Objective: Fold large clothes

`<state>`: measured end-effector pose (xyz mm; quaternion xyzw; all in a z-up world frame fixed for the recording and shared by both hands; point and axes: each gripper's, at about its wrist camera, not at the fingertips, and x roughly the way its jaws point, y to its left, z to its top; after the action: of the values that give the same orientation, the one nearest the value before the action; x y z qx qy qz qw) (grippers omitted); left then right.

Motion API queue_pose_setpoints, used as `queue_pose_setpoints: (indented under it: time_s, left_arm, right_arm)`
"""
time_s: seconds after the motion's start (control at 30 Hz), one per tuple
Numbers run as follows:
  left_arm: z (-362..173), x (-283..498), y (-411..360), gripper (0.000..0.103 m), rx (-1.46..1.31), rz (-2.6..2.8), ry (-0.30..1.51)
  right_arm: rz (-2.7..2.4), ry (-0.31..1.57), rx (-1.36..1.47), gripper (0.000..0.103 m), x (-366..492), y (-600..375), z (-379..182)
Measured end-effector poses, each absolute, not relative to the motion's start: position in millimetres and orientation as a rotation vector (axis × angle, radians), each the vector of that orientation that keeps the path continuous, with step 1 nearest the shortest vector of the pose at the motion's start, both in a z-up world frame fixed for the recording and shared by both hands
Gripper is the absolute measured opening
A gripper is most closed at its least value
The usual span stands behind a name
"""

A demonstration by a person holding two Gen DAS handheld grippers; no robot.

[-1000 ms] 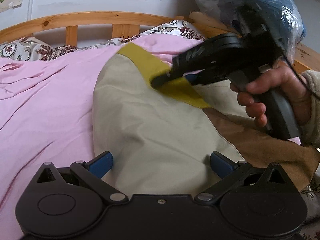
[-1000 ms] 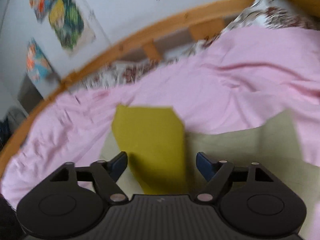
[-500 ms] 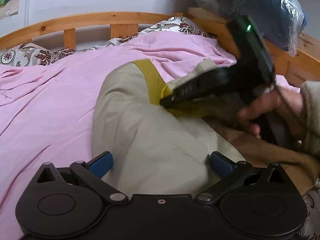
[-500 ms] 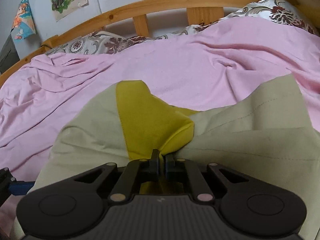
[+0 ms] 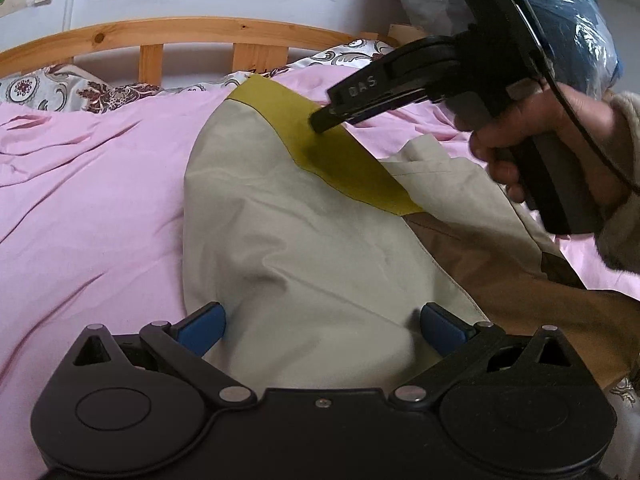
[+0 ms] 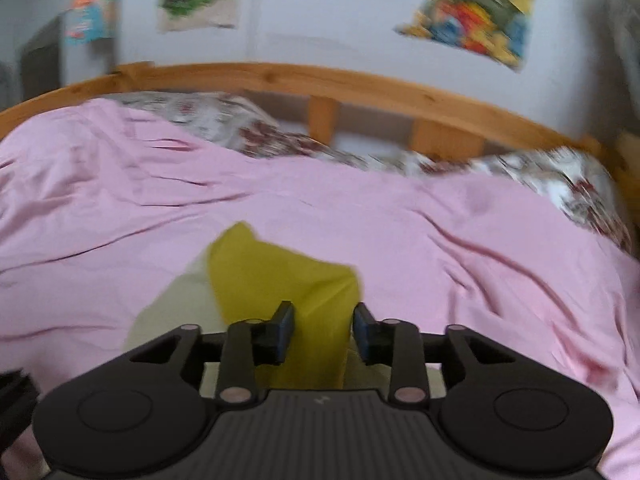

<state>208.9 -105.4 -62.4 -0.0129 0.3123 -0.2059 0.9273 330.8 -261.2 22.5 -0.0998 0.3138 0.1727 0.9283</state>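
garment (image 5: 304, 248): big beige thing with a mustard-yellow band (image 5: 340, 152) and a brown part (image 5: 520, 288), lying on the bed, bulk toward 5 o'clock in the left wrist view
bed sheet (image 5: 88, 200): pink, pretty wrinkled, under all of it
left tool (image 5: 322, 322): spread wide, blue pads either side of the beige cloth at 6 o'clock, not pinching it
right tool (image 6: 322, 330): jaws opening up right now, yellow band (image 6: 280, 280) sits between the pads, doesn't look pressed (view's blurry though)
right hand (image 5: 548, 140): at 2 o'clock in the left view, wrapped around the tool's handle, tip right over the yellow band
headboard (image 5: 192, 30): wooden, at 12 o'clock
pillows (image 5: 60, 88): floral print, against the headboard
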Motion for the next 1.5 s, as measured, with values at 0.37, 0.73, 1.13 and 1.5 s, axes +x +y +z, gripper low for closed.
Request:
queue_pose_setpoints:
  time_s: [0.37,0.73,1.13,1.5]
  left_arm:
    - [-61.9,209.2,-106.5,0.102,-0.027,-0.42,0.643]
    - [-63.6,209.3,-97.7,0.102,-0.06,-0.444,0.639]
    - [-61.3,210.0,-99.0,0.102,-0.061,-0.431,0.651]
    - [-56.1,210.4,-86.1,0.102,-0.141,-0.438,0.689]
  right_arm:
    - [0.534,0.509,-0.357,0.045,316.6,-212.3,19.2]
    - [0.515,0.586,-0.299,0.052,333.0,-225.0,-28.7]
    - [0.158,0.66,-0.124,0.082,176.7,-353.6,5.7]
    - [0.122,0.583,0.035,0.047,191.2,-377.4,-31.1]
